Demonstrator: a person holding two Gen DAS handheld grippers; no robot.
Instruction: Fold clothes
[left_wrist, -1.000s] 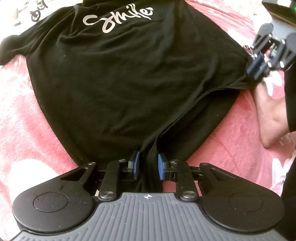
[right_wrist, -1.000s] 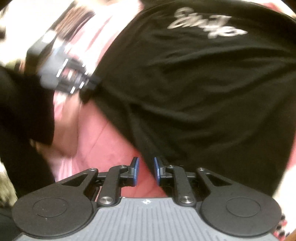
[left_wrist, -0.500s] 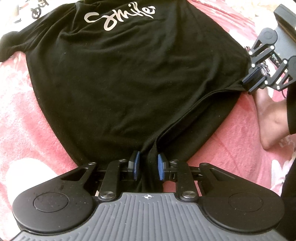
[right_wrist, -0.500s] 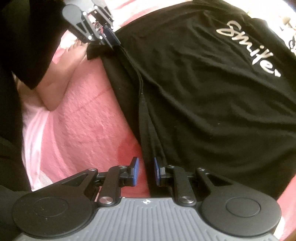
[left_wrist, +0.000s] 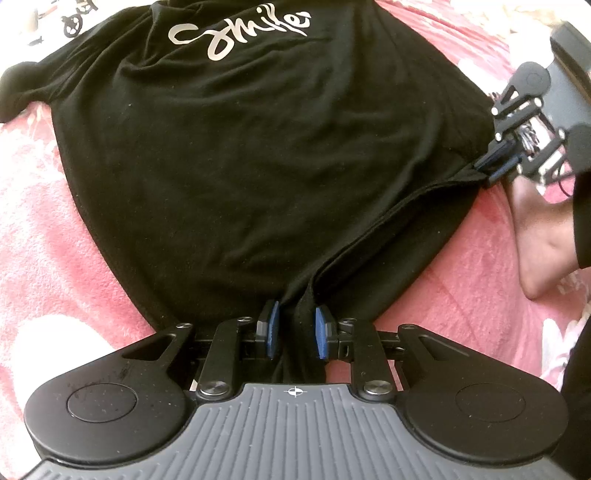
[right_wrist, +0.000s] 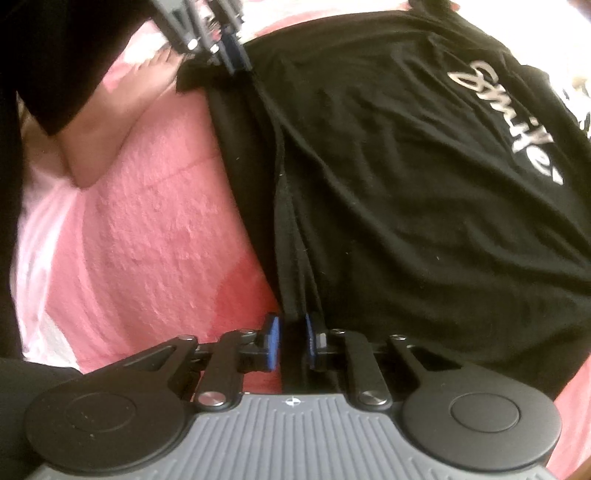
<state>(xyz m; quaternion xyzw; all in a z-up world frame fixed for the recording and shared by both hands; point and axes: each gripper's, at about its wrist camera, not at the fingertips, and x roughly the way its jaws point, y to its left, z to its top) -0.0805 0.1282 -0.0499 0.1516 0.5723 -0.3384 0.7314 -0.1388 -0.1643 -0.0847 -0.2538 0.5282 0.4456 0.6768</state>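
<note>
A black T-shirt (left_wrist: 258, 147) with white "Smile" lettering lies spread on a pink blanket (left_wrist: 55, 258), its hem nearest both cameras. My left gripper (left_wrist: 297, 334) is shut on a bunched fold of the hem at one bottom corner. The right wrist view shows that same left gripper (right_wrist: 231, 62) pinching the far corner. My right gripper (right_wrist: 291, 343) is closing its jaws on the hem at the other bottom corner, with black cloth between the pads. Seen from the left wrist, the right gripper (left_wrist: 493, 171) has the cloth drawn into a point at its tips. The hem runs stretched between the two grippers.
A person's bare foot (left_wrist: 535, 236) rests on the blanket just beyond the hem near the right gripper, and the same foot (right_wrist: 122, 122) shows under a black trouser leg (right_wrist: 55, 55). Pink blanket (right_wrist: 147, 240) surrounds the shirt. The sleeves lie at the far end.
The right gripper rolled and settled onto the hem corner, and its pads drew closer together around the cloth. The left gripper kept still with its hold on the hem.
</note>
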